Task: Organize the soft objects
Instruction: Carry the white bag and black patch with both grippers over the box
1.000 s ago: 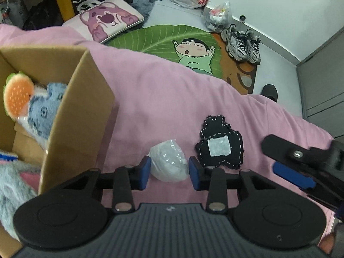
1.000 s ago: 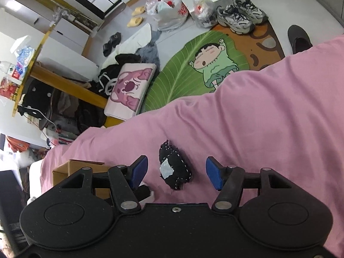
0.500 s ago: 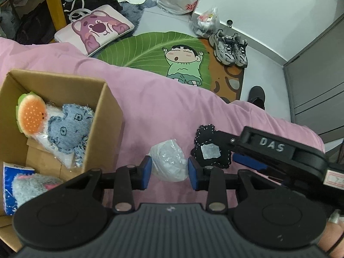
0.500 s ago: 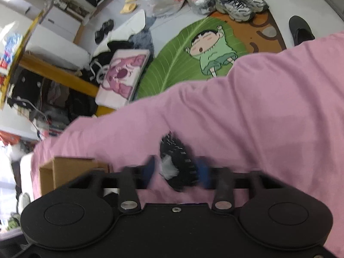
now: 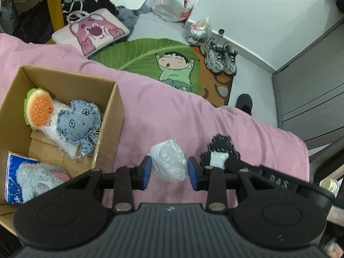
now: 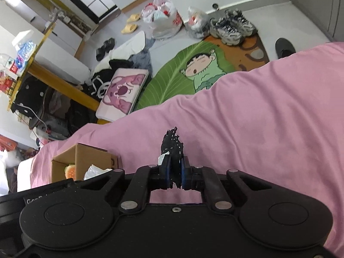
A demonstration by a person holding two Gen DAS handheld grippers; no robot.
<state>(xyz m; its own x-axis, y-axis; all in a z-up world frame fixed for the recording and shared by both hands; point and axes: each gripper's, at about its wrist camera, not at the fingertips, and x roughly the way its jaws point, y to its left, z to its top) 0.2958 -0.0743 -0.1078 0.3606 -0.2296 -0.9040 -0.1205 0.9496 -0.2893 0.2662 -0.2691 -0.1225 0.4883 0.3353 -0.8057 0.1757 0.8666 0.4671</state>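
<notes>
Left gripper (image 5: 168,170): blue pads pressed on either side of a white plastic-wrapped bundle (image 5: 168,163), held above the pink bedspread (image 5: 163,111) just beside the box (image 5: 117,116). Right gripper (image 6: 175,173): jaws drawn nearly together, clamping the black stitched toy (image 6: 172,146) edge-on, clear of the bedspread near its floor-side edge. Box contents: burger plush (image 5: 37,108), denim toy (image 5: 77,126), grey plush (image 5: 36,179).

Bright even light, soft shadows, fisheye warp w/ slight blur.
</notes>
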